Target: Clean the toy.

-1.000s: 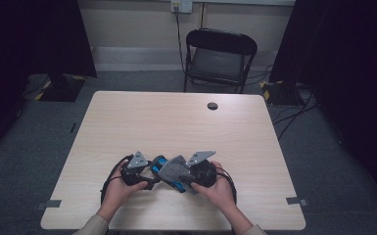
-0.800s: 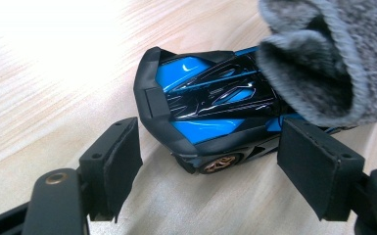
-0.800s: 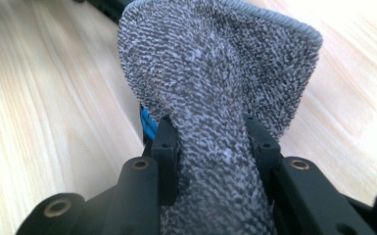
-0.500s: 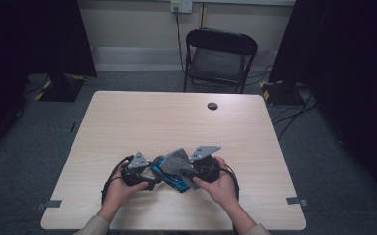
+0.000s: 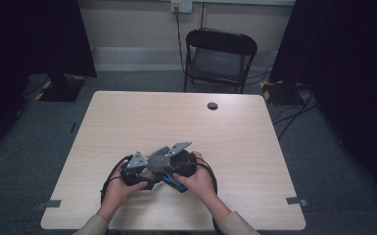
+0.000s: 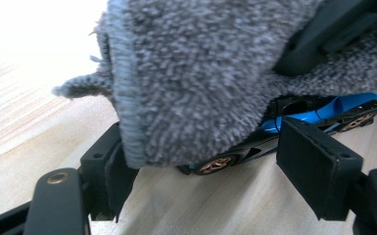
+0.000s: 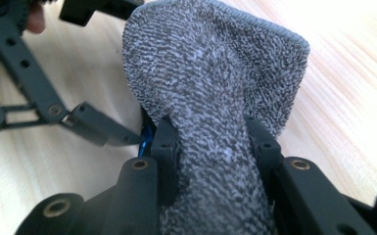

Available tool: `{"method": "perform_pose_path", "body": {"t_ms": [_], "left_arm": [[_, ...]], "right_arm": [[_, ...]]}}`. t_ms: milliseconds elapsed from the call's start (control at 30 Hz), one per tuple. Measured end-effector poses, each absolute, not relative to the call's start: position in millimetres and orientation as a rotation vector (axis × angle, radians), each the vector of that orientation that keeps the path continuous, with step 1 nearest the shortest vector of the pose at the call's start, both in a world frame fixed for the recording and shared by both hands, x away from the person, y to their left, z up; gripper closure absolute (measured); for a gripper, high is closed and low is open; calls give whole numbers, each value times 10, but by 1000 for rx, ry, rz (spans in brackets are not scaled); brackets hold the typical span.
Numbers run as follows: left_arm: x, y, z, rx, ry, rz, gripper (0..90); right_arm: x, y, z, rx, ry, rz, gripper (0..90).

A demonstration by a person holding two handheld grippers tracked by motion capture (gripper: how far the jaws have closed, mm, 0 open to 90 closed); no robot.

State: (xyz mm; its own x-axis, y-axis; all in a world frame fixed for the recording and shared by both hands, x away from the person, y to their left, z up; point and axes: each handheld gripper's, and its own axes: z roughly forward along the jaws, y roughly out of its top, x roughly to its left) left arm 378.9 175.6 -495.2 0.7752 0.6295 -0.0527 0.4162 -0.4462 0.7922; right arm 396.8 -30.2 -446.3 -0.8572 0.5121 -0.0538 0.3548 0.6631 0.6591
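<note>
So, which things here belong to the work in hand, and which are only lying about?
In use:
- blue toy car, between the left gripper's jaws
- grey cloth, pinched by the right gripper and draped over the car

Lying about:
- small black disc near the table's far edge
- folding chair behind the table

Left tool (image 5: pixel 136 172) and right tool (image 5: pixel 176 164) meet nose to nose (hands gripping each from behind); left jaws spread wide, right jaws pinched narrow.
</note>
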Motion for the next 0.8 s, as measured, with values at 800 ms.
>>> {"method": "perform_pose_path", "body": {"t_ms": [800], "left_arm": [[3751,1598,-4950,2132,733,298,218]], "right_arm": [[3559,-719,-4473,712,2618,992,645]]}}
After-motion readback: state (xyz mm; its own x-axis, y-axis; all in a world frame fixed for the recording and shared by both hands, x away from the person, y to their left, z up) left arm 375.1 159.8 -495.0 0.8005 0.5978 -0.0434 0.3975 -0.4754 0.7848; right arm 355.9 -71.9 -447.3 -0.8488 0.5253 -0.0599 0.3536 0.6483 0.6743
